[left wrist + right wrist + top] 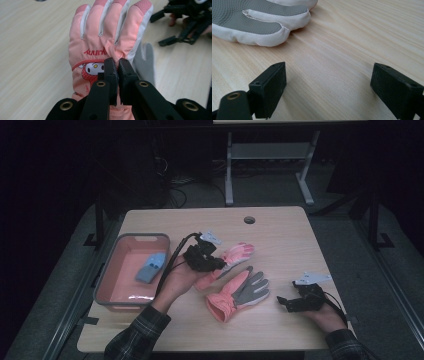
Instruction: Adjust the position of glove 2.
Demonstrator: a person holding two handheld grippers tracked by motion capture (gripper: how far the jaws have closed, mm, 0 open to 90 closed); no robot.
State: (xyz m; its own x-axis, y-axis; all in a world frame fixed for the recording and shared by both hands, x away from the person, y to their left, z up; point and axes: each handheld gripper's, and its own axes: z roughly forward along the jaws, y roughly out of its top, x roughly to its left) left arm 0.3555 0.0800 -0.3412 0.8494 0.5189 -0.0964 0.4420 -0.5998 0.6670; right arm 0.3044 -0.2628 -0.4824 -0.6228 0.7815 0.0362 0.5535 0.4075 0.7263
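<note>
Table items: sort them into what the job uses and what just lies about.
In use: pink glove, pinched by the left gripper; palm-up glove; open right gripper; pink bin.
Lying about: blue item in the bin; table.

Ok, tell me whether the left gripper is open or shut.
Shut. In the left gripper view, the left gripper has its jaws pressed together on a pinched fold of the pink glove lying on the table.
</note>
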